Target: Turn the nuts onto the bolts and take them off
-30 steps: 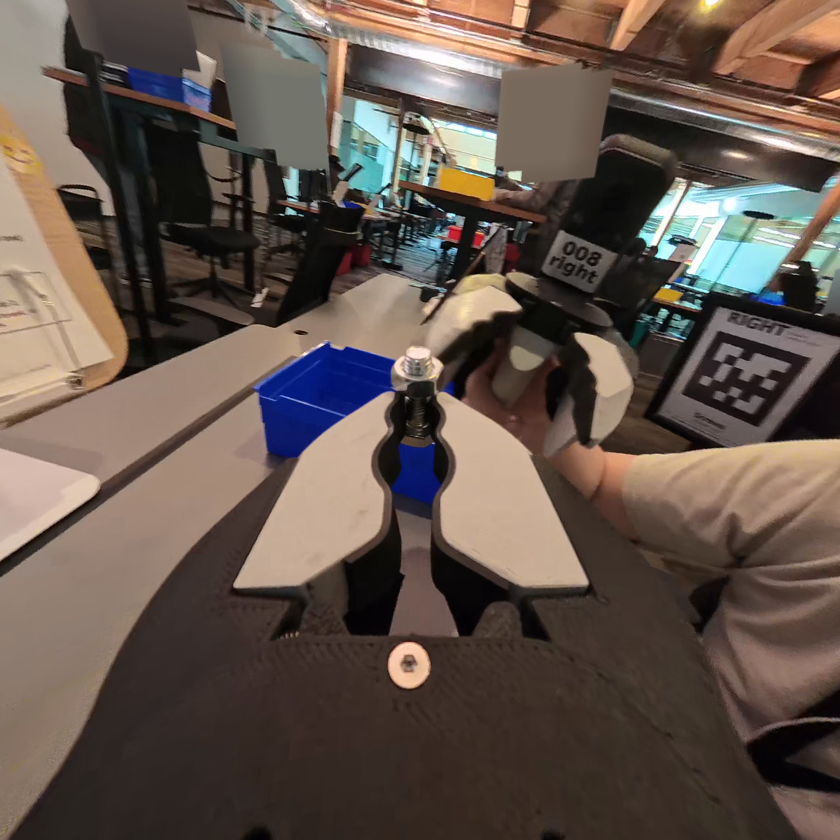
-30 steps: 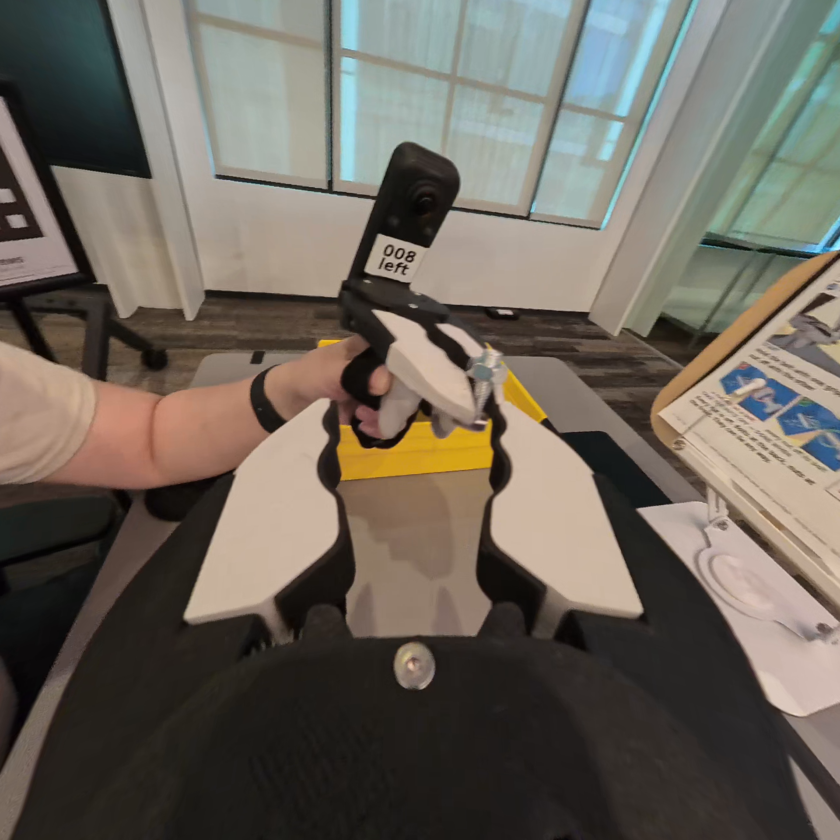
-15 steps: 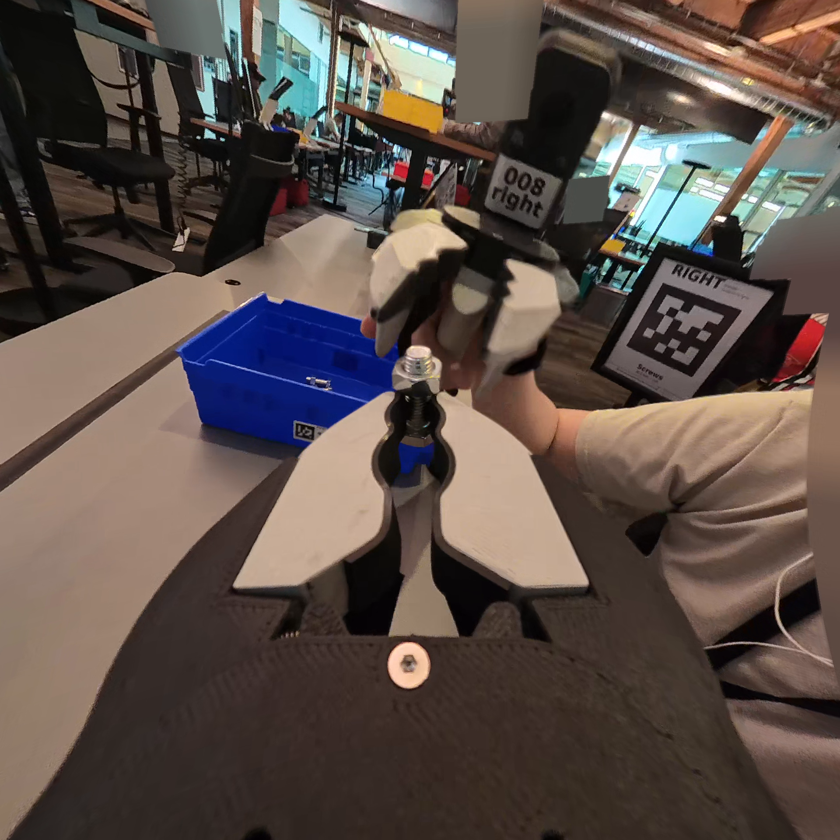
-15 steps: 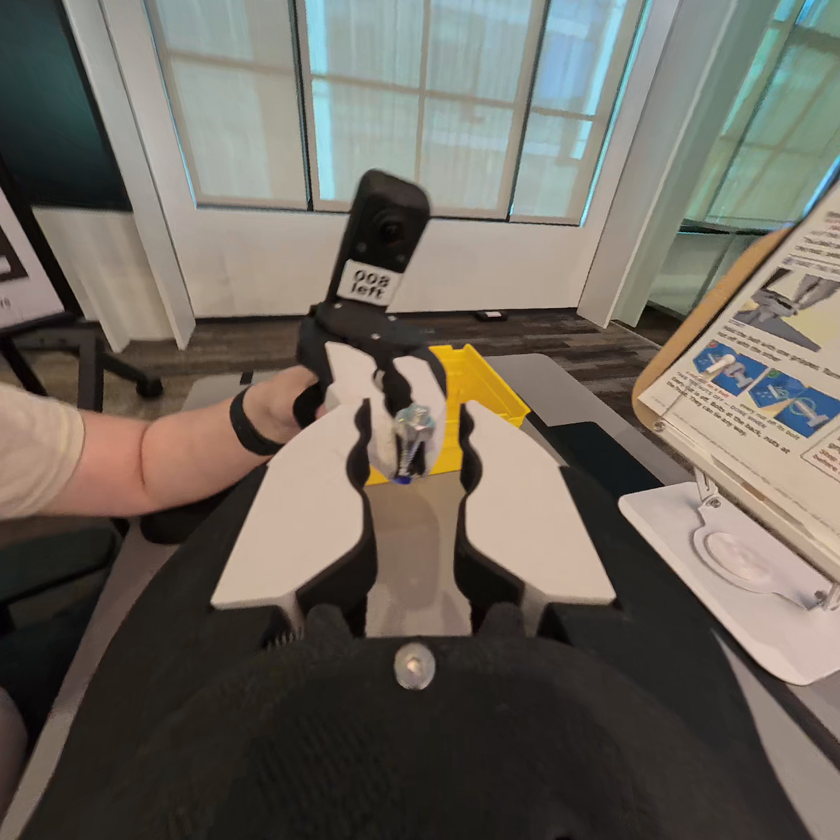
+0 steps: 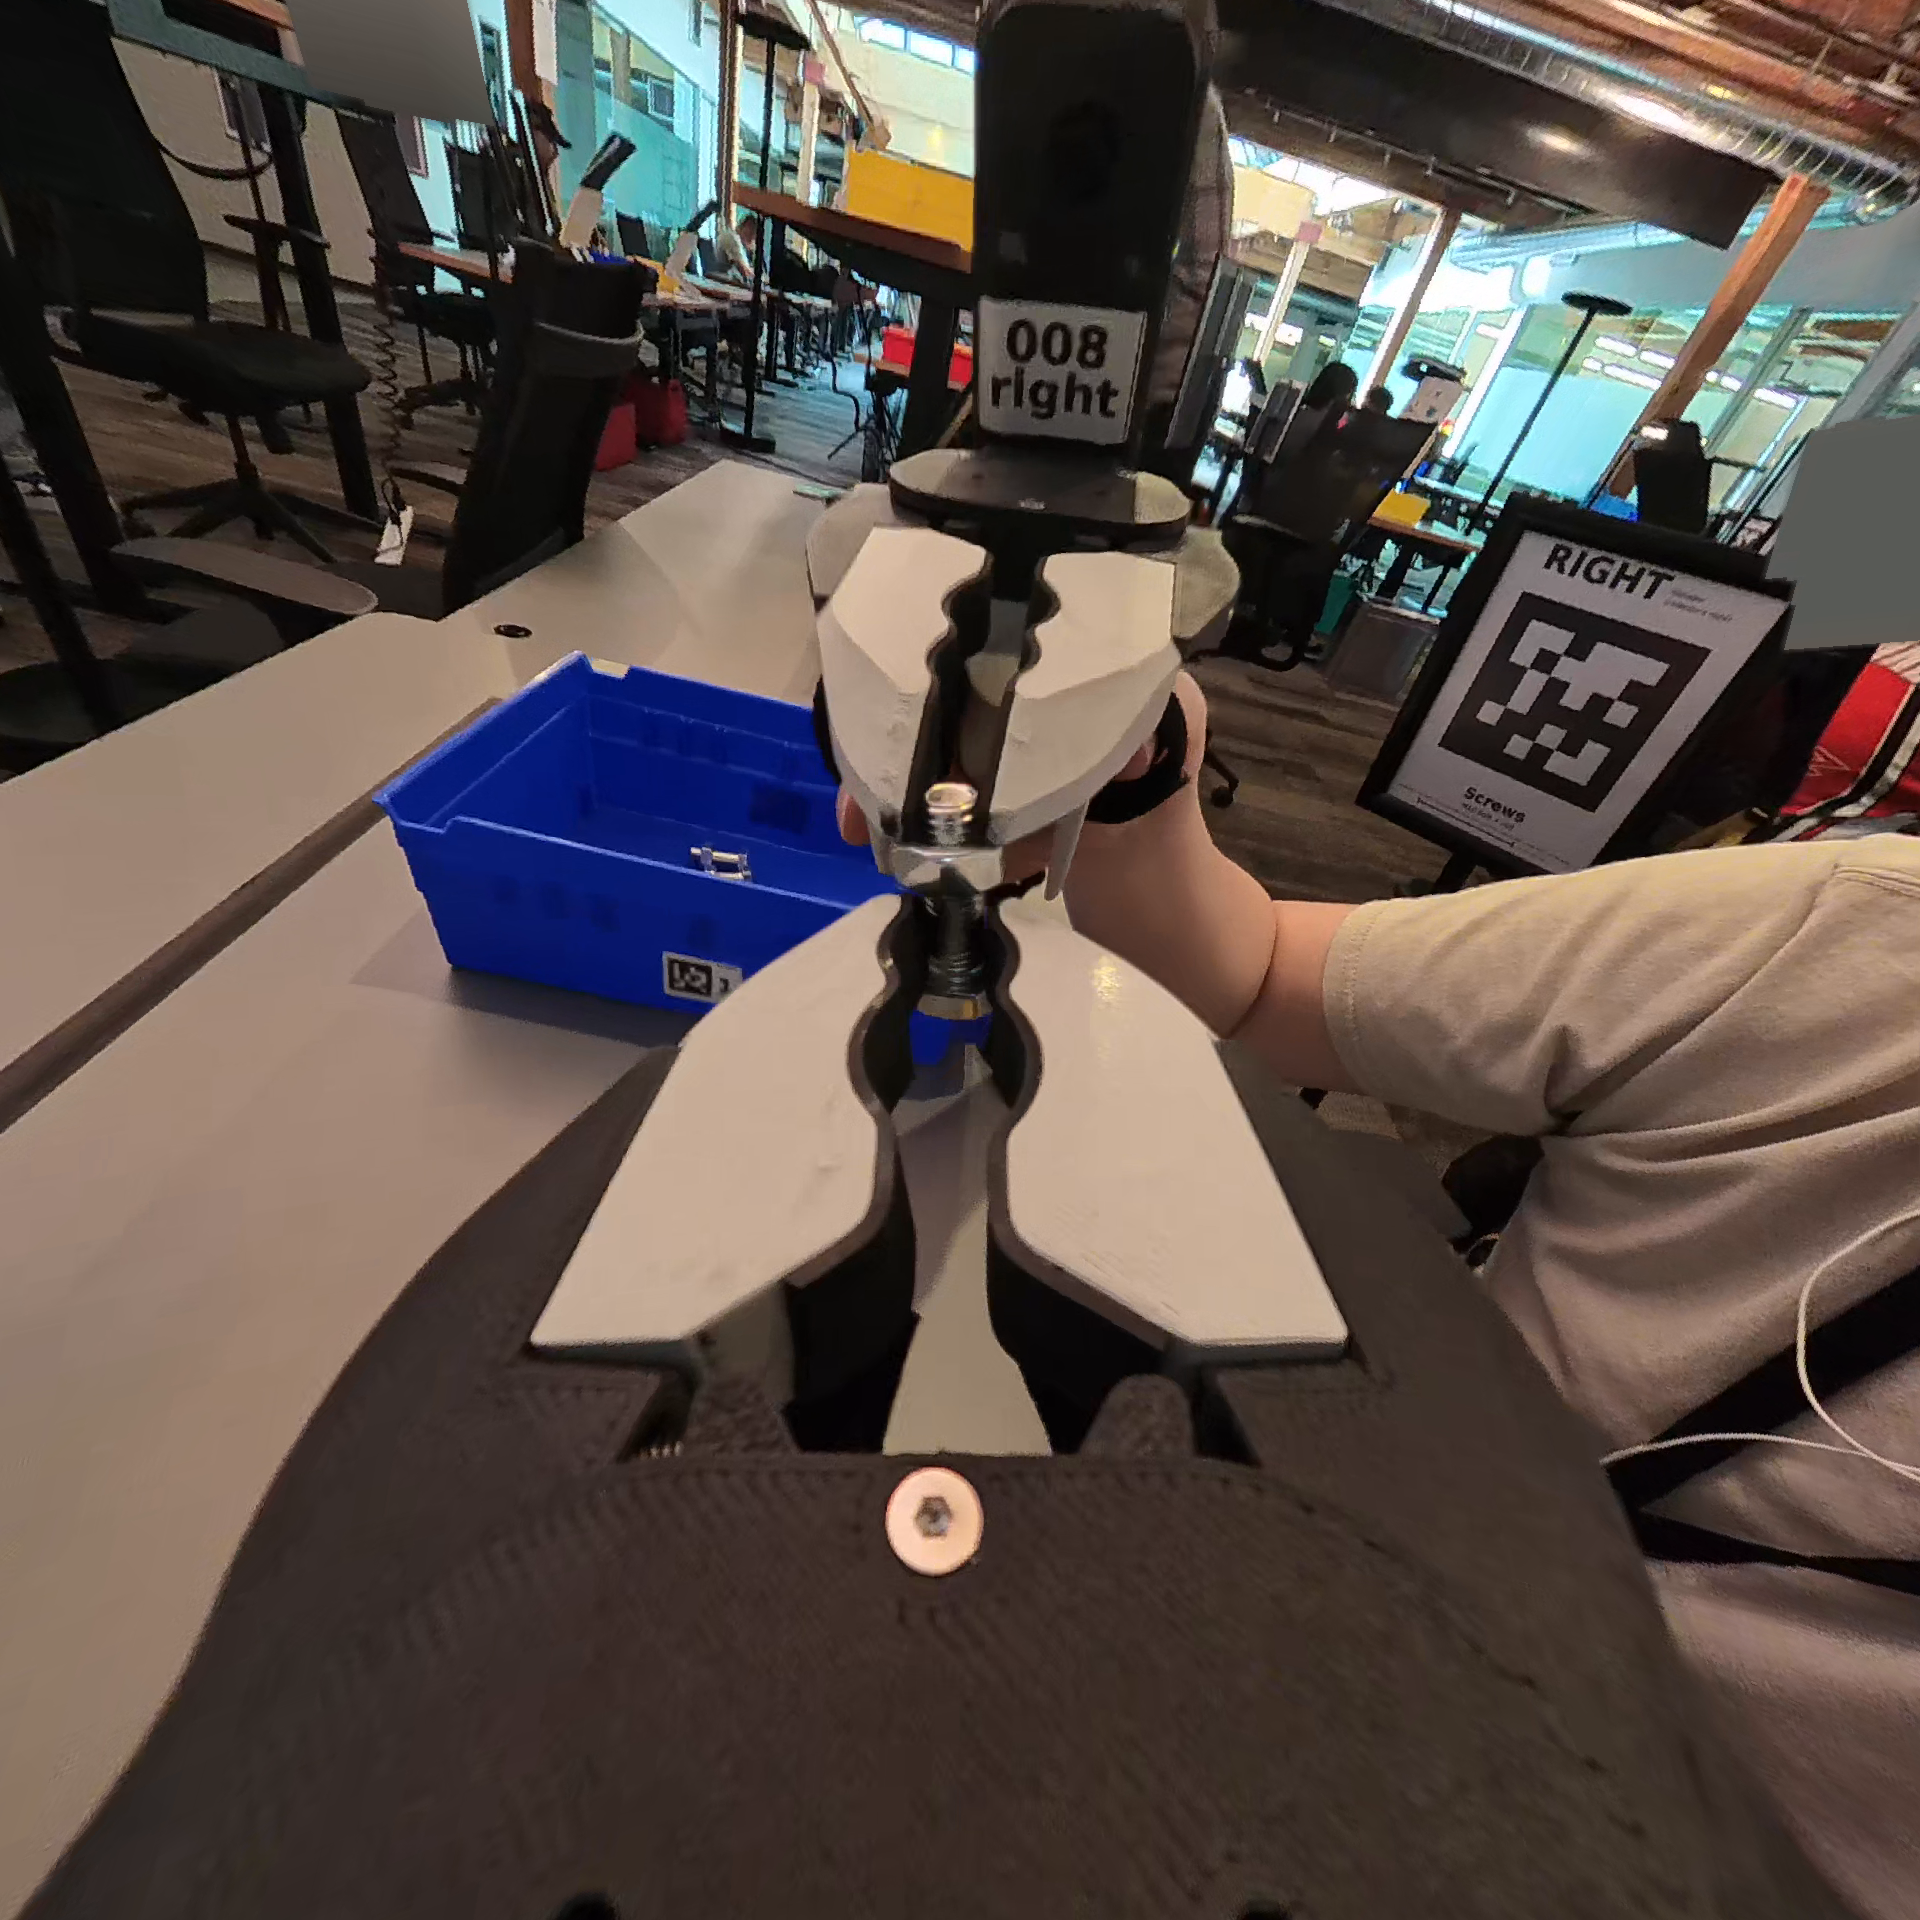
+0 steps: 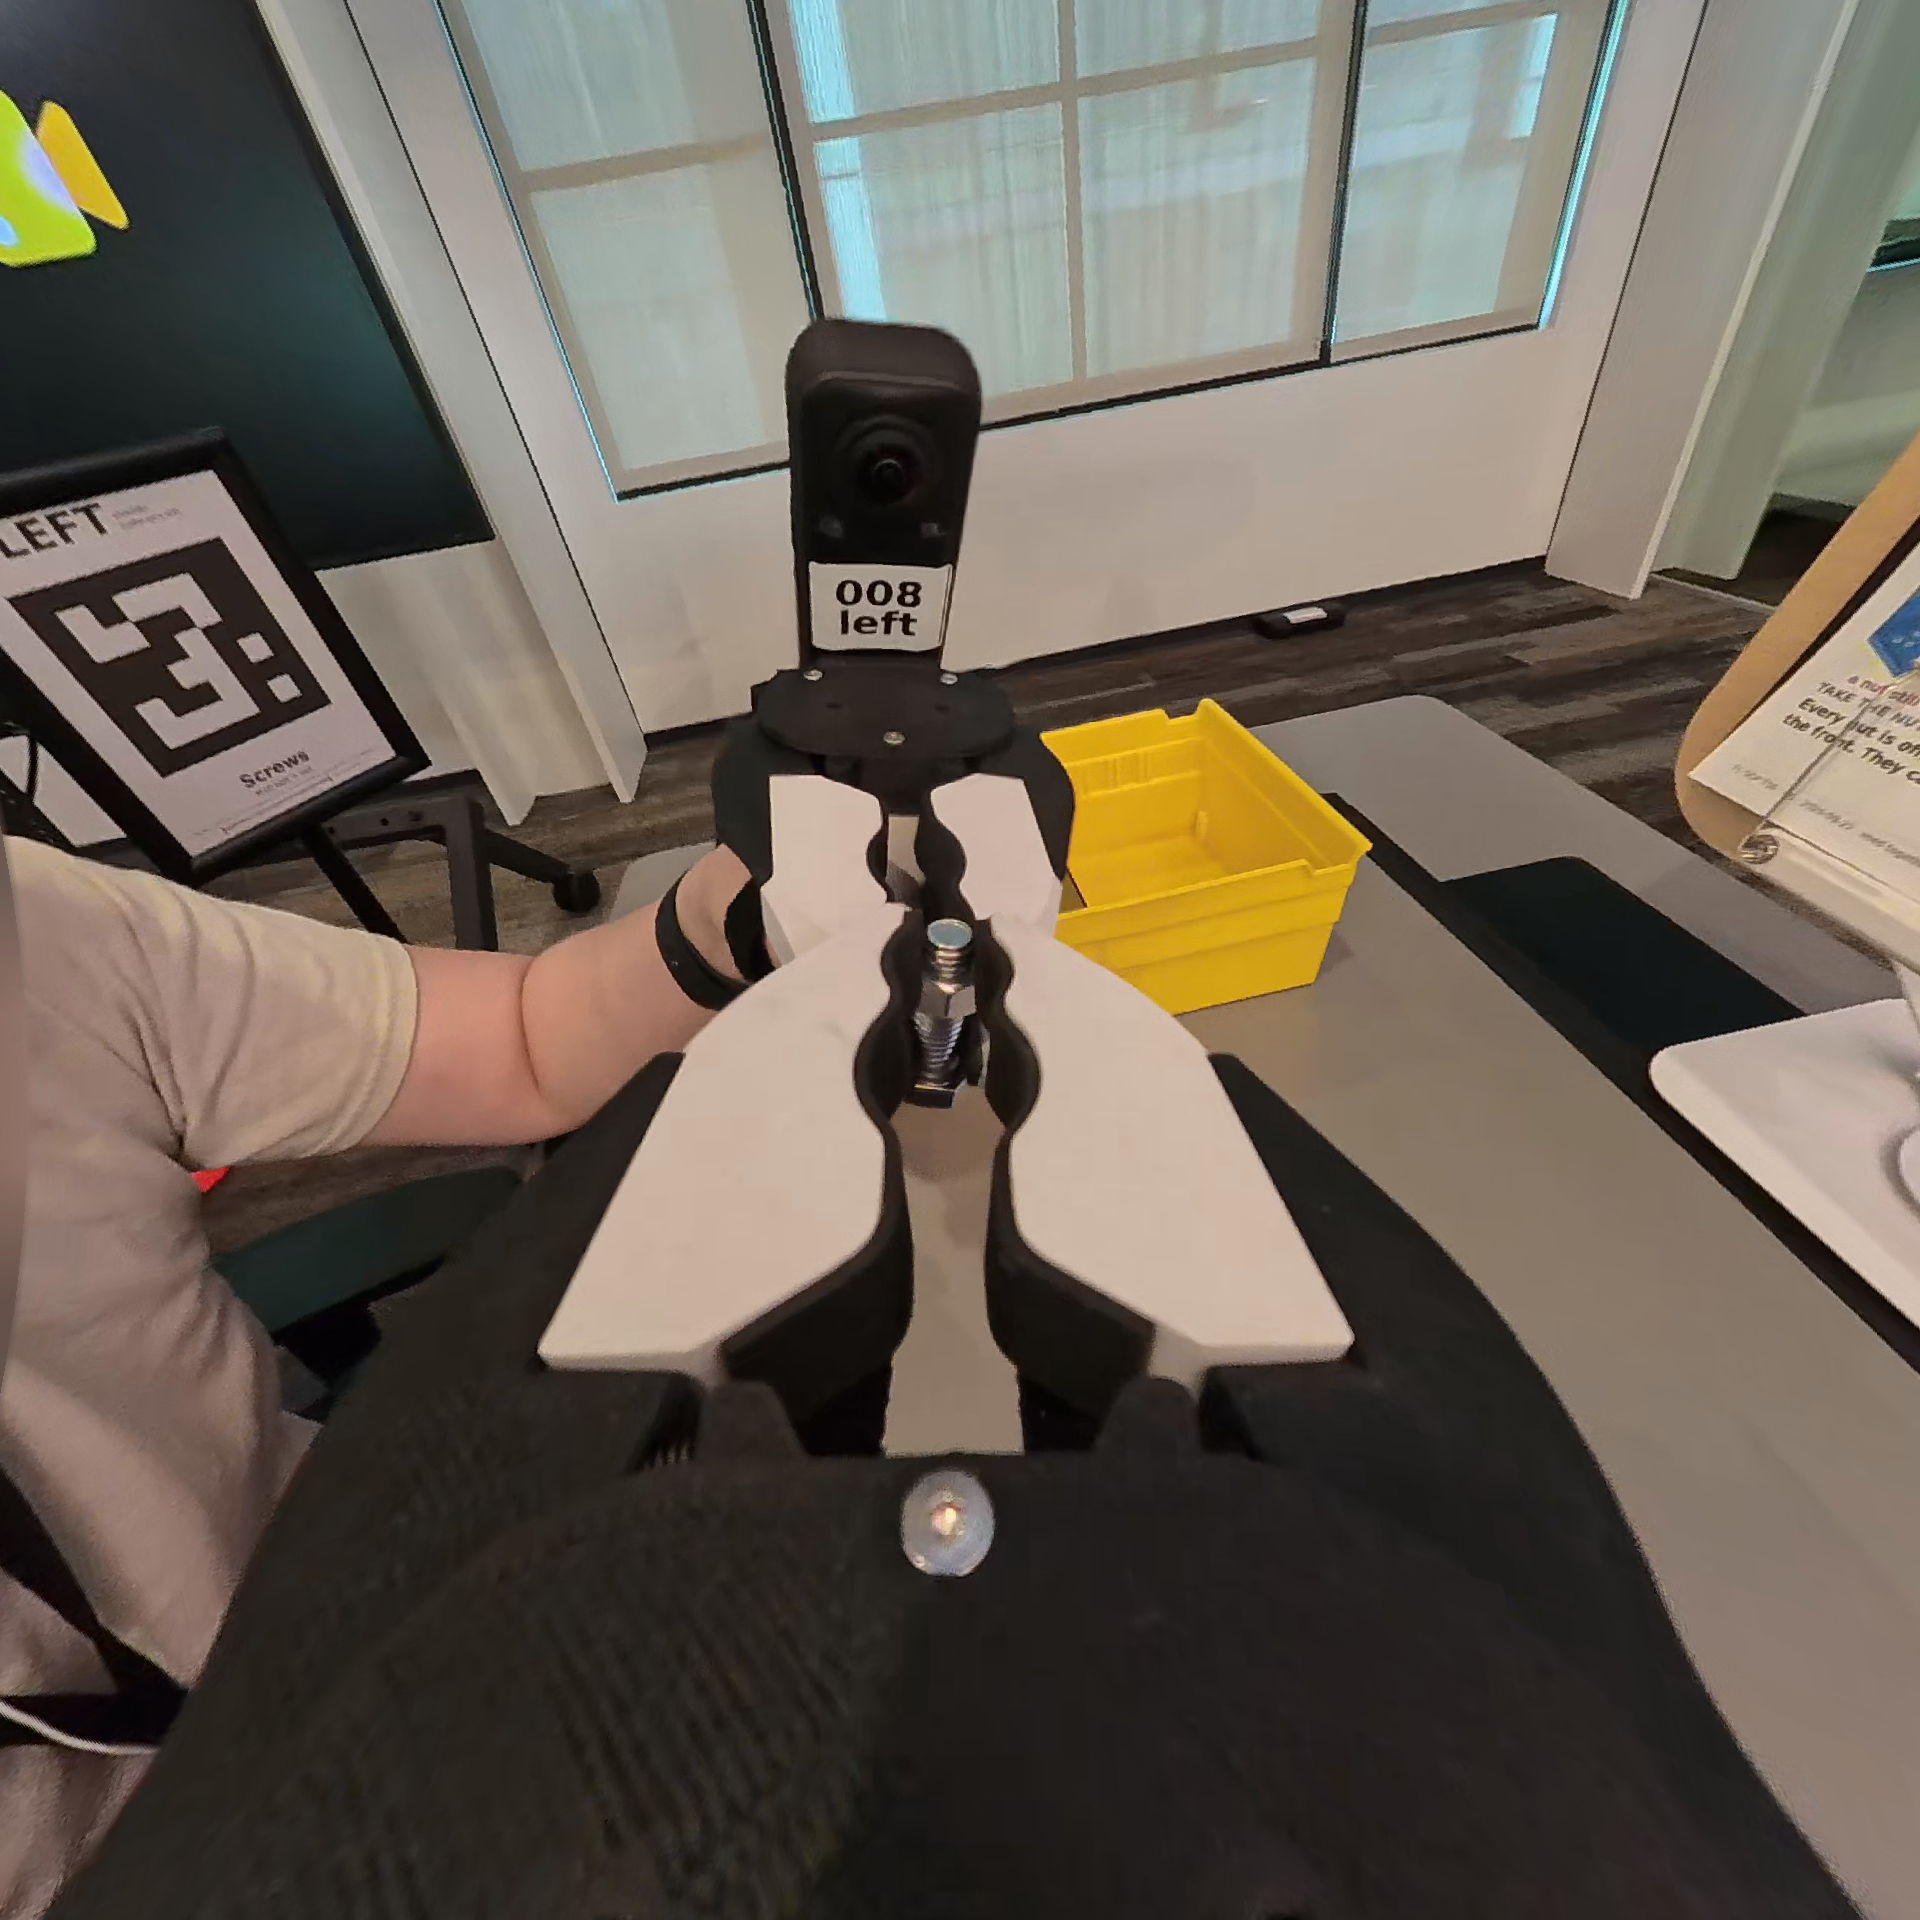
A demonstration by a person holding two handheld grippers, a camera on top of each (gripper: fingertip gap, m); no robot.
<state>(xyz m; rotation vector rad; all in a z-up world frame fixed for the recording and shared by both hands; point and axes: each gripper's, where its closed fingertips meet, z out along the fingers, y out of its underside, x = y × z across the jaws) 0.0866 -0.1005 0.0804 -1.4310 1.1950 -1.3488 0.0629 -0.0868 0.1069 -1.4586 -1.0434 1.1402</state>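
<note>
A silver bolt stands upright in my left gripper, which is shut on its threaded shank. A hex nut sits on the thread just above the left fingertips, with the bolt's tip above it. My right gripper faces the left one, its fingertips at the nut. In the right wrist view my right gripper is shut around the nut on the bolt. The left gripper shows just behind it. Both are held above the grey table.
A blue bin with a small metal part inside stands on the table behind the bolt. A yellow bin stands beyond the grippers. An instruction board is at the right. Framed marker signs stand off the table.
The right gripper was open and off to the side; it has swung in line with the left gripper and closed around the nut. The left gripper has kept hold of the bolt.
</note>
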